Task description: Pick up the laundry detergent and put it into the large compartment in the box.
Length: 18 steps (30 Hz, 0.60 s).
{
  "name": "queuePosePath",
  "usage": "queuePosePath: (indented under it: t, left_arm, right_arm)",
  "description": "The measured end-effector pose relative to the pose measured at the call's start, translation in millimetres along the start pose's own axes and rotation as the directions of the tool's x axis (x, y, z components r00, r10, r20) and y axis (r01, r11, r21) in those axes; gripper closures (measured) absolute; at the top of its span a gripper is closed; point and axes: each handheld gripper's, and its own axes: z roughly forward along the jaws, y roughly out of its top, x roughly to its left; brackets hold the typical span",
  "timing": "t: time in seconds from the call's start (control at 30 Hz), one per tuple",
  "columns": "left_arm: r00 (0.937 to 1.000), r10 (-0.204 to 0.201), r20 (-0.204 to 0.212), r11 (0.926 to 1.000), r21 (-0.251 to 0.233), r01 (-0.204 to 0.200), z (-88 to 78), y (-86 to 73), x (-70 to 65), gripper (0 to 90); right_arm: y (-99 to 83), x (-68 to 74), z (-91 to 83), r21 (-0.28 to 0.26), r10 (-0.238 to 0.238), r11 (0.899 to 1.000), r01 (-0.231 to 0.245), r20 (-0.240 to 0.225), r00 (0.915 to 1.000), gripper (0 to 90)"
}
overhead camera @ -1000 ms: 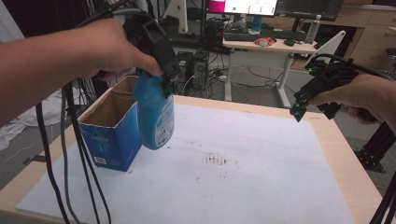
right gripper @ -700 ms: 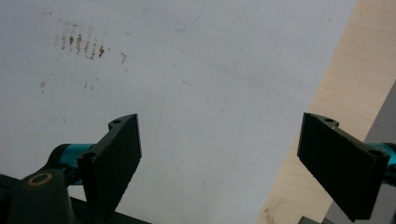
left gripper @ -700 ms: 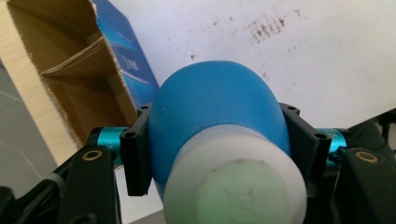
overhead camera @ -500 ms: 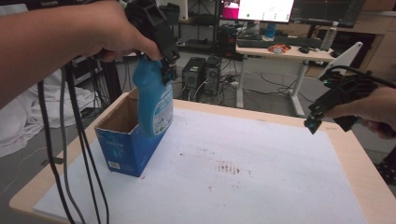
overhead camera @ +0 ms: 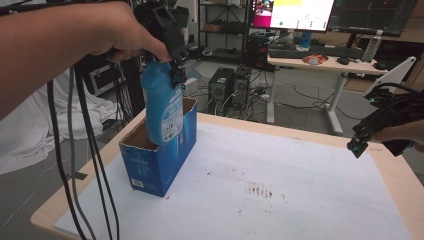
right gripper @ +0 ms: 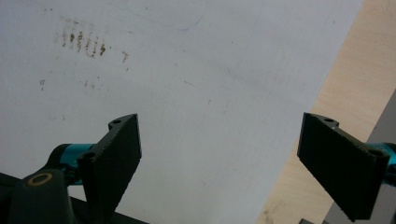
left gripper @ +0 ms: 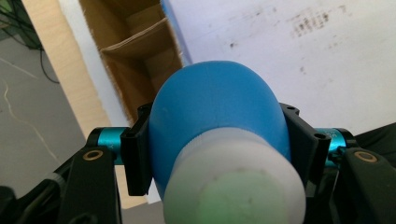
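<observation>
Bottle (overhead camera: 162, 107) (blue, white cap) is pinched at its shoulder by the left hand-held gripper (overhead camera: 172, 55), jaws pressed on both sides of it in the left gripper view (left gripper: 219, 140). It hangs upright, its lower part down inside the open blue carton (overhead camera: 157, 160), at the near end. Carton sits at the left of the surface (overhead camera: 310, 200) on a white sheet (overhead camera: 300, 180); cardboard divider visible inside it (left gripper: 135, 39). Left hand (overhead camera: 115, 30) comes in from upper left, cables (overhead camera: 75, 150) trailing down off the surface edge. Right hand-held gripper (overhead camera: 357, 142) hovers over the right edge of the surface, jaws spread wide with nothing between them (right gripper: 219, 154), well apart from the carton. Brownish smudges (overhead camera: 260, 190) mark the sheet mid-surface.
</observation>
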Motion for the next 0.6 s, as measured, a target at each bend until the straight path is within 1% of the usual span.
queuePosePath:
  t: [0.07,0.13,0.23,0.33,0.4,0.43,0.5,0.53,0.57,0.6]
  left_arm:
    - [1.0000,-0.007,0.002,0.9999,0.009,0.007,2.2,0.0,7.4,37.2]
    - [0.9997,-0.023,-0.001,0.9997,0.006,0.023,4.4,0.1,14.7,37.2]
    - [0.9994,-0.031,-0.013,0.9995,0.002,0.031,7.3,1.2,24.8,37.2]
    - [0.9989,-0.044,-0.016,0.9990,0.011,0.044,12.7,2.2,33.2,37.2]
    - [0.9989,-0.045,-0.014,0.9990,0.006,0.045,16.4,2.5,36.9,37.2]
    - [0.9986,-0.050,-0.016,0.9987,0.011,0.050,20.5,2.9,39.6,37.2]
    - [0.9984,-0.054,-0.016,0.9984,0.014,0.054,22.4,3.0,41.0,37.2]
    - [0.9986,-0.050,-0.015,0.9985,0.023,0.051,24.5,3.3,42.4,37.2]
    - [0.9983,-0.056,-0.014,0.9983,0.017,0.056,26.7,3.4,43.7,37.2]
    - [0.9985,-0.053,-0.014,0.9983,0.023,0.053,28.7,3.7,44.6,37.2]
  right_arm:
    - [0.2,1.0,0.4,-0.001,-0.005,1.000,0.005,0.003,1.0000,12.9]
    - [0.2,2.9,0.8,0.001,-0.010,1.000,0.010,0.005,0.9999,12.8]
    - [0.4,6.7,0.5,0.005,-0.023,1.000,0.023,-0.003,0.9997,12.9]
    - [0.3,9.0,-0.6,0.000,-0.024,1.000,0.024,-0.006,0.9997,12.9]
    - [-0.2,9.5,-0.9,0.000,-0.027,1.000,0.027,-0.006,0.9996,12.9]
    - [-0.9,9.7,-2.0,-0.001,-0.029,1.000,0.029,-0.008,0.9995,12.9]
    - [-1.7,9.8,-2.8,-0.001,-0.027,1.000,0.027,-0.007,0.9996,12.9]
    - [-1.8,9.5,-3.1,-0.002,-0.030,1.000,0.030,-0.009,0.9995,12.9]
    - [-2.0,9.6,-3.4,-0.001,-0.028,1.000,0.028,-0.009,0.9996,12.8]
    - [-2.0,9.8,-3.2,-0.004,-0.031,1.000,0.031,-0.008,0.9995,12.9]
